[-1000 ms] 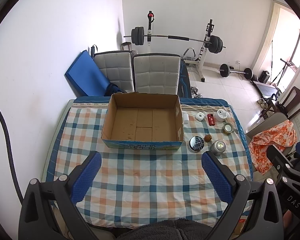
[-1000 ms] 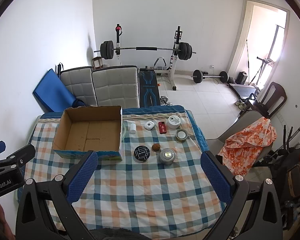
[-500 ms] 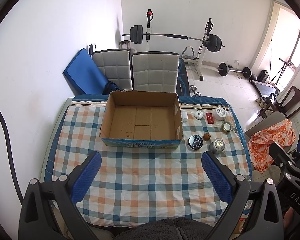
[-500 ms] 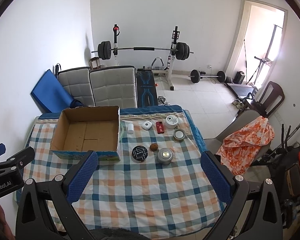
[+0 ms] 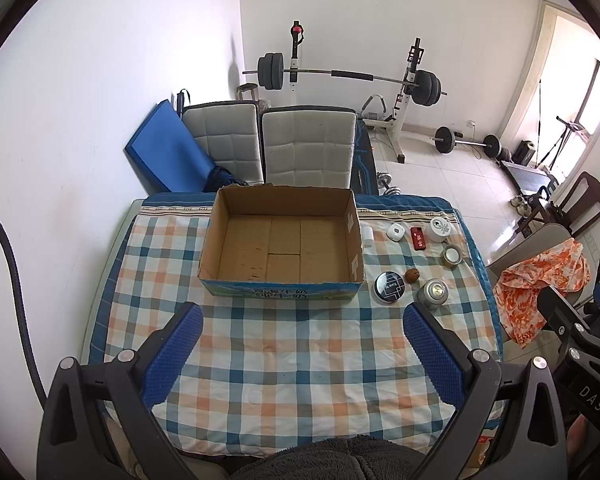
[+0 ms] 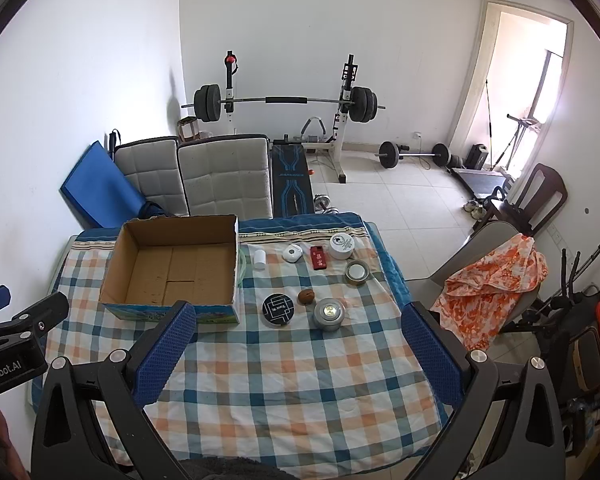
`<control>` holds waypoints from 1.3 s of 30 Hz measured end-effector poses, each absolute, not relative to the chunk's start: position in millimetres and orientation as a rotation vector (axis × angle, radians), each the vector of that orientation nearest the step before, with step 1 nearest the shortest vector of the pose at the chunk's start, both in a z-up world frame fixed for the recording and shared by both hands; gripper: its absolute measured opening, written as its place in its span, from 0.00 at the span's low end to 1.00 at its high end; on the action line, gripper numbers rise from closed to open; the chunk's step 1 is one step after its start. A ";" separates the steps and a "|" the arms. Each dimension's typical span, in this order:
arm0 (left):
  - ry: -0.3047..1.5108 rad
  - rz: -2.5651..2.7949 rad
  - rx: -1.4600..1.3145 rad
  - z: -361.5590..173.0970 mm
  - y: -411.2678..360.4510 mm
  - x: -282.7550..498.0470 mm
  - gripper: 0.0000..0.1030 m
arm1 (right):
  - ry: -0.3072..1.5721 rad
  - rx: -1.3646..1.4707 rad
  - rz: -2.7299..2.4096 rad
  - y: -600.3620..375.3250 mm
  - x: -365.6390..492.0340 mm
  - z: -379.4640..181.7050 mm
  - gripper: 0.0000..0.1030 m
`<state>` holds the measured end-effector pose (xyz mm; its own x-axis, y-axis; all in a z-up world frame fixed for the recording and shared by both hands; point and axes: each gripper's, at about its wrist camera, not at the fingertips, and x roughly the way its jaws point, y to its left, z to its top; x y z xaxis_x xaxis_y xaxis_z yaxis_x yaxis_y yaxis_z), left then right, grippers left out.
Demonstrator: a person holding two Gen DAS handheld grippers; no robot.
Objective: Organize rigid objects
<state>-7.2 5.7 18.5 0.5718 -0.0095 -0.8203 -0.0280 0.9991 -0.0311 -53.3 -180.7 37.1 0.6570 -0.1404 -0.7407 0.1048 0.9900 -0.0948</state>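
Left wrist view: left gripper (image 5: pixel 302 320) spread wide, empty; right gripper (image 6: pixel 298 318) likewise, both above the checked tablecloth (image 6: pixel 284 380). One empty cardboard box (image 5: pixel 282 240) partly hides a white bottle (image 5: pixel 366 237). Eight small objects beside it, including a black tin (image 6: pixel 277 309); labels unreadable.

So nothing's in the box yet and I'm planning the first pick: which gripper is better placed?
Probably the right gripper: the small items, such as the black round tin, lie on its side of the cardboard box. The left gripper faces the box. Both jaws are open.
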 end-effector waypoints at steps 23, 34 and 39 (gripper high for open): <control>0.965 0.006 -0.046 20.0 4.9 -6.6 1.00 | 0.843 -0.046 -0.140 -181.4 -56.5 35.7 1.00; 0.974 0.002 -0.054 13.0 7.0 -3.9 1.00 | 0.851 -0.043 -0.141 -183.4 -56.8 33.3 1.00; 0.983 -0.002 -0.052 11.0 6.3 -3.8 1.00 | 0.861 -0.040 -0.139 -185.5 -54.7 29.8 1.00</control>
<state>-3.8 6.2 11.0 0.5547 -0.0256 -0.8317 -0.0219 0.9987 -0.0453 -54.7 -185.5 29.8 0.6431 -0.1380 -0.7532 0.1060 0.9902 -0.0909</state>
